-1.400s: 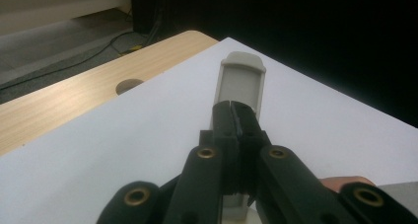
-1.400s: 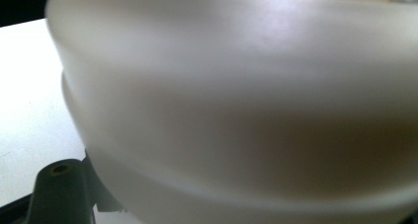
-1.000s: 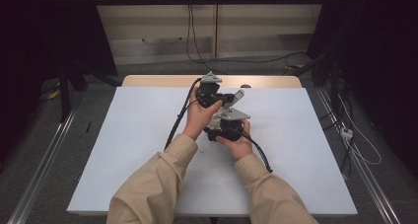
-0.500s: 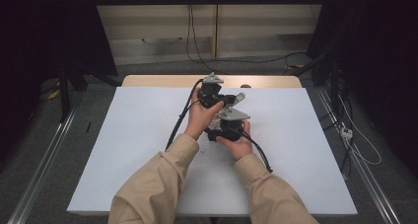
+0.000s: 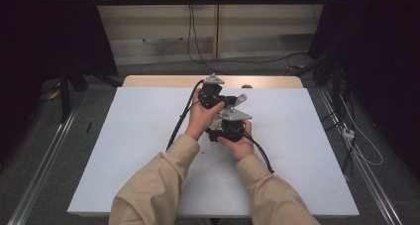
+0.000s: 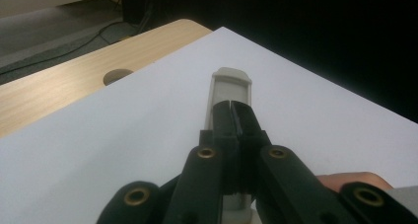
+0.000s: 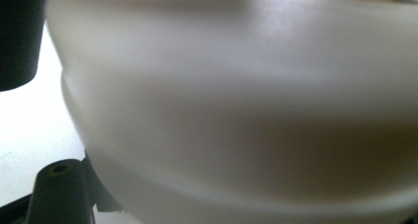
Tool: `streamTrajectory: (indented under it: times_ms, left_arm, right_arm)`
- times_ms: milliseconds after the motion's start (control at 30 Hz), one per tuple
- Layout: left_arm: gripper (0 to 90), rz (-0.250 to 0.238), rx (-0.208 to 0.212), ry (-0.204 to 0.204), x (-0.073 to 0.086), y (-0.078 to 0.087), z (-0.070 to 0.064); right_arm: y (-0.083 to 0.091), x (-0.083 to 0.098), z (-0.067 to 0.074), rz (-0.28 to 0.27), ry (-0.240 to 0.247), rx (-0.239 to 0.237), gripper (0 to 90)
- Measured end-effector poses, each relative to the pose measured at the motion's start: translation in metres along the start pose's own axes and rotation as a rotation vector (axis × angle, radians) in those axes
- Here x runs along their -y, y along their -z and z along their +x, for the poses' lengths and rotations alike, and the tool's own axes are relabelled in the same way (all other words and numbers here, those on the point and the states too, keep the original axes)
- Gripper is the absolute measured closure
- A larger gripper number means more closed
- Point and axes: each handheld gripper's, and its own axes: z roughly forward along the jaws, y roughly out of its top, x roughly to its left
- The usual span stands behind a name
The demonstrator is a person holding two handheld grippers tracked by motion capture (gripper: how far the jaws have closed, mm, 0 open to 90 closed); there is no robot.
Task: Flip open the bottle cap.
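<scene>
Both hands hold their grippers close together over the middle of the white table top [image 5: 124, 150]. My left gripper [image 5: 232, 100] is the farther one. In the left gripper view the left gripper [image 6: 231, 106] has its black jaws pressed together. A pale grey flat strip [image 6: 230, 83] lies under them and sticks out past the tips; I cannot tell whether it is gripped. My right gripper [image 5: 229, 127] sits just nearer, under its grey plate. In the right gripper view a blurred whitish surface [image 7: 246, 110] is very close to the camera and hides the fingertips.
A bare wooden band [image 5: 163, 81] with a round hole [image 6: 116, 76] runs along the table's far edge. Black cables [image 5: 178, 123] trail from the grippers across the top. Metal rails [image 5: 44, 160] flank the table on the floor, and dark curtains stand at both sides.
</scene>
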Motion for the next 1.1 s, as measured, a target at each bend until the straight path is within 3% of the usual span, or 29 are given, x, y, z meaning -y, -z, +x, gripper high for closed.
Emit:
streamTrajectory:
  times_ms: [300, 433, 533, 667, 867, 1100]
  left_arm:
    - [82.7, -0.002, -0.007, 0.002, 0.001, 0.009, 0.000]
    - [73.1, -0.020, -0.010, 0.003, 0.003, 0.017, 0.000]
    - [61.8, -0.048, 0.011, 0.018, 0.004, 0.025, 0.000]
    - [47.7, -0.054, 0.006, -0.005, 0.007, 0.042, -0.002]
    - [30.6, -0.056, -0.005, 0.003, 0.023, 0.068, -0.003]
    - [19.8, -0.064, -0.027, -0.003, 0.051, 0.101, -0.003]
  right_arm:
    - [0.000, 0.000, 0.002, 0.003, 0.016, 0.010, 16.8]
    - [0.003, 0.001, -0.001, 0.019, -0.012, 0.010, 7.9]
    - [0.006, 0.001, -0.004, 0.034, -0.025, 0.011, 6.1]
    - [0.015, 0.001, -0.007, 0.057, -0.033, 0.001, 3.6]
    - [0.030, 0.006, -0.012, 0.048, -0.037, -0.029, 1.7]
    - [0.051, 0.010, -0.018, 0.062, -0.042, -0.046, 5.0]
